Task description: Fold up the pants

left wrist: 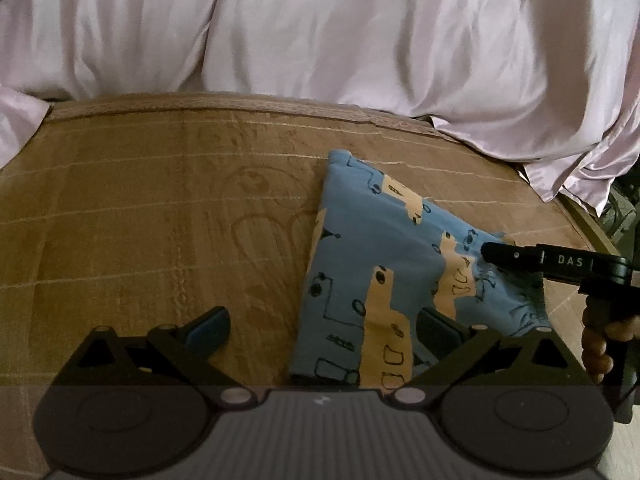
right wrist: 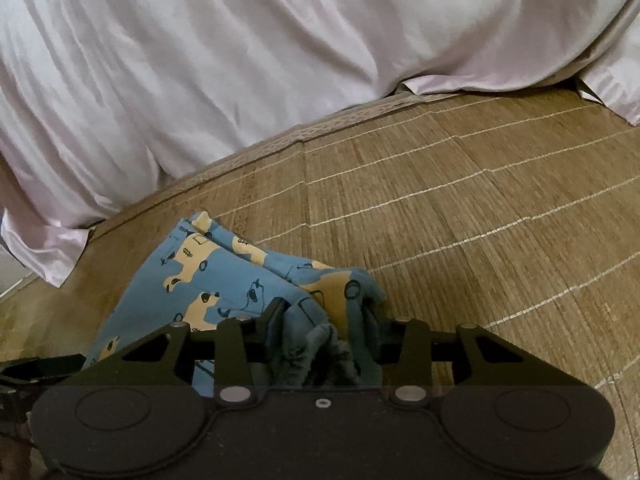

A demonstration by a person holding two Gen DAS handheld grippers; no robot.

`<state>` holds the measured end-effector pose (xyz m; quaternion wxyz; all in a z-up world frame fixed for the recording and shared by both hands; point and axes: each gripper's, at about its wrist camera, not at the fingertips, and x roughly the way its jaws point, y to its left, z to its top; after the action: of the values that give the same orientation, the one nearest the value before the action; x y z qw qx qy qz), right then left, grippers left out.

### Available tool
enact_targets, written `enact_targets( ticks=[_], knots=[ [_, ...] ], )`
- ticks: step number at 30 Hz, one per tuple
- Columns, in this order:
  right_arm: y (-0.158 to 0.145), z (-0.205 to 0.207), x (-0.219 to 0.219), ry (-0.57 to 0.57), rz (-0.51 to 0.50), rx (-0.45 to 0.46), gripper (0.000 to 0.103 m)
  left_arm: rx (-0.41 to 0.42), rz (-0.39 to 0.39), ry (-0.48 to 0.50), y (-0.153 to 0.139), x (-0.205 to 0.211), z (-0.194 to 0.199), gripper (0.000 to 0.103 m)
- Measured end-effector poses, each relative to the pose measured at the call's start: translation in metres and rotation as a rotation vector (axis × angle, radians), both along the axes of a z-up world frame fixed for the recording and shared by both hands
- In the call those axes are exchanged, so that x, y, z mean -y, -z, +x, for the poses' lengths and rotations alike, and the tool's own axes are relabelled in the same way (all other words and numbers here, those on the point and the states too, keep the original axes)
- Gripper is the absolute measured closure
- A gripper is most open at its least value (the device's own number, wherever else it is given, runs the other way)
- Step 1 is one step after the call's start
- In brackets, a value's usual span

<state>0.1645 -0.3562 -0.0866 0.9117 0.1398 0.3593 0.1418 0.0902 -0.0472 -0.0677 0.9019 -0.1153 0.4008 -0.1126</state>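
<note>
My right gripper (right wrist: pixel 320 320) has its jaws clamped on a bunched edge of the pants (right wrist: pixel 224 292), the blue cloth gathered up between the pads. My left gripper (left wrist: pixel 320 328) has its jaws spread wide apart and holds nothing; one finger hangs over the bare mat (left wrist: pixel 140 240), the other over the near part of the pants (left wrist: pixel 380 264).

The pants lie on the woven mat that covers the bed, already doubled into a compact, roughly four-sided packet with a clean crease along its left side in the left wrist view. In my judgement the folding is well along: the legs look laid together and folded over. What seems left is to set down or tuck the end I am gripping, which is crumpled, and to smooth the packet flat. I cannot tell how many layers lie underneath.

Outward, a pale satin quilt (left wrist: pixel 320 32) is heaped along the far side of the mat, well apart from the pants. To the left of the packet there is wide open mat for my left gripper. On the right side the mat's edge (left wrist: pixel 576 216) is near in the left wrist view, so I have less room there.
</note>
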Motion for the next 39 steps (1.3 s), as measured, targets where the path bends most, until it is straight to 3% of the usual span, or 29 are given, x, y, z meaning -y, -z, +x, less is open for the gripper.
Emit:
enact_targets(
  ticks=[4, 6, 11, 14, 16, 19, 26, 31, 35, 39],
  knots=[
    [0.000, 0.000, 0.001, 0.007, 0.010, -0.003, 0.060, -0.010, -0.047, -0.017, 0.000, -0.003, 0.000, 0.007],
    [0.000, 0.000, 0.001, 0.014, 0.016, -0.005, 0.060, -0.012, -0.046, -0.010, 0.000, -0.003, 0.000, 0.016],
    [0.000, 0.000, 0.001, 0.017, 0.018, -0.006, 0.060, -0.039, -0.088, -0.011, -0.002, -0.006, 0.001, 0.026],
    [0.000, -0.001, 0.002, 0.021, 0.026, -0.006, 0.060, -0.046, -0.102, -0.023, 0.001, -0.006, -0.001, 0.044],
    [0.001, 0.000, 0.002, 0.026, 0.027, -0.007, 0.059, -0.034, -0.056, -0.016, 0.001, -0.001, -0.003, 0.054],
    [0.000, 0.001, 0.002, 0.035, 0.028, -0.015, 0.055, -0.020, -0.010, 0.001, 0.000, 0.006, -0.006, 0.057],
    [-0.001, -0.002, -0.004, 0.048, -0.004, -0.011, 0.054, -0.040, -0.036, -0.024, -0.002, 0.002, -0.004, 0.069],
    [-0.003, -0.011, -0.016, 0.059, -0.060, -0.002, 0.055, -0.056, -0.025, -0.029, -0.004, 0.002, -0.001, 0.072],
    [-0.005, -0.016, -0.022, 0.072, -0.077, 0.008, 0.066, -0.055, -0.024, -0.030, -0.005, 0.002, -0.002, 0.077],
    [-0.013, -0.027, -0.036, 0.068, -0.165, 0.057, 0.072, -0.049, -0.014, -0.029, -0.010, 0.003, -0.004, 0.086]
  ],
)
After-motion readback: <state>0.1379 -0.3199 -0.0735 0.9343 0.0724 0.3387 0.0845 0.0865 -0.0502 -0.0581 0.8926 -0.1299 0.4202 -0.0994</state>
